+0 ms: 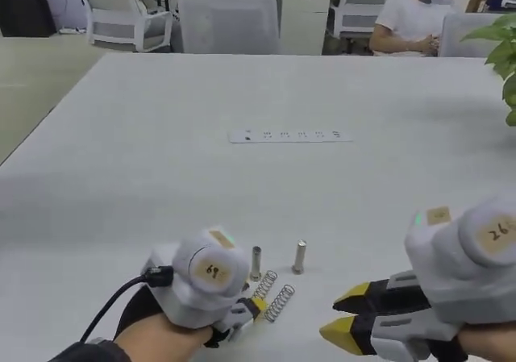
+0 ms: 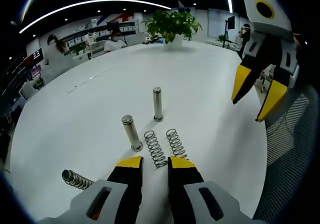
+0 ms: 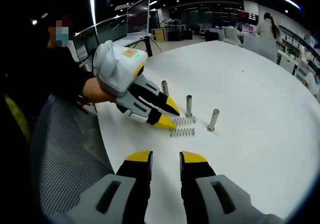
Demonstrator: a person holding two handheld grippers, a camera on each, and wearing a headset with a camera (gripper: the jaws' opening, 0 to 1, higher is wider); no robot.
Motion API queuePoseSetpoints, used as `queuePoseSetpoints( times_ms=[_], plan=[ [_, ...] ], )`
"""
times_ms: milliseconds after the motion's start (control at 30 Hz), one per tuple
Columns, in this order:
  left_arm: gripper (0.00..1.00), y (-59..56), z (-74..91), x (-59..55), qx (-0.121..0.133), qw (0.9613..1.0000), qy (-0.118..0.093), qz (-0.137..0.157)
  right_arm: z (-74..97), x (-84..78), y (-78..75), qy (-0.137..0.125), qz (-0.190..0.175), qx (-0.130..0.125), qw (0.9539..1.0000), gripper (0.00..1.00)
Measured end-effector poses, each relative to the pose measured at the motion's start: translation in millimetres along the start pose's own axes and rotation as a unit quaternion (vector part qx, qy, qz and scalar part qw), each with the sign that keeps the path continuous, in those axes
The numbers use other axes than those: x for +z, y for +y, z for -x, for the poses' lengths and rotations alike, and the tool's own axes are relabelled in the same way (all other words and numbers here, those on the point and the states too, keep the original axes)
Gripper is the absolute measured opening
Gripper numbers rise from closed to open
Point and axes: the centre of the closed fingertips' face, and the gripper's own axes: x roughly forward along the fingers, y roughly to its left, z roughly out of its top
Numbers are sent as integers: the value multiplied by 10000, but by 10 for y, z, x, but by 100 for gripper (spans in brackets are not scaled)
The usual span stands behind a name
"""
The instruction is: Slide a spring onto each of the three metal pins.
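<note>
Nearest in the head view, left gripper [image 1: 250, 309] and right gripper [image 1: 345, 315] are held with fingers released, empty. In the left gripper view, two loose springs [image 2: 155, 148] are seen on the tabletop [image 2: 200, 74] beside two bare pins [image 2: 131, 131]. In the right gripper view, a third pin [image 3: 164, 89] is seen carrying a spring [image 3: 164, 86].

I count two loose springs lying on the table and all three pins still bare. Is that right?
Not quite: only two pins are bare, the near pin and the far pin. The third pin already wears a spring, as the left gripper view shows. Two loose springs do lie on the table.
</note>
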Motion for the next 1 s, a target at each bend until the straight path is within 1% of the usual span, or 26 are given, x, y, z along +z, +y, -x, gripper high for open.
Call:
queuePoseSetpoints(
  times_ms=[100, 233, 300, 333, 533, 600, 633, 700, 767, 867, 1000],
  plan=[
    [12, 1, -17, -15, 2, 10000, 26, -9, -7, -7, 2, 6, -6, 9, 10000, 20],
    [11, 5, -28, 4, 5, 10000, -12, 11, -10, -19, -3, 18, -15, 9, 10000, 19],
    [7, 0, -31, 4, -18, 10000, -12, 3, -9, -19, -6, 16, -20, 3, 10000, 19],
    [5, 1, -28, 4, -18, 10000, -17, -50, -8, -20, -8, 20, -19, -1, 10000, 19],
    [3, -27, 1, -25, -94, 10000, 11, -20, -10, -17, -6, 24, -15, -4, 10000, 19],
    [3, -57, 31, -47, -155, 9998, 51, -70, -6, -12, -2, 19, -9, -1, 10000, 19],
    [3, -70, 48, -61, -187, 9997, 72, -165, -3, -11, -3, 21, -13, -1, 10000, 19],
    [3, -74, 76, -67, -212, 9996, 88, -168, 2, -9, -6, 29, -7, -9, 10000, 19],
    [3, -105, 133, -45, -325, 9994, 45, -96, 8, 0, -1, 28, 5, -7, 10000, 19],
    [3, -125, 227, -29, -393, 9991, 7, -181, 7, 9, 2, 43, 33, -1, 10000, 19],
    [3, -151, 347, -62, -479, 9986, 5, -219, -18, 35, 32, 61, 82, 40, 9999, 19]
  ],
)
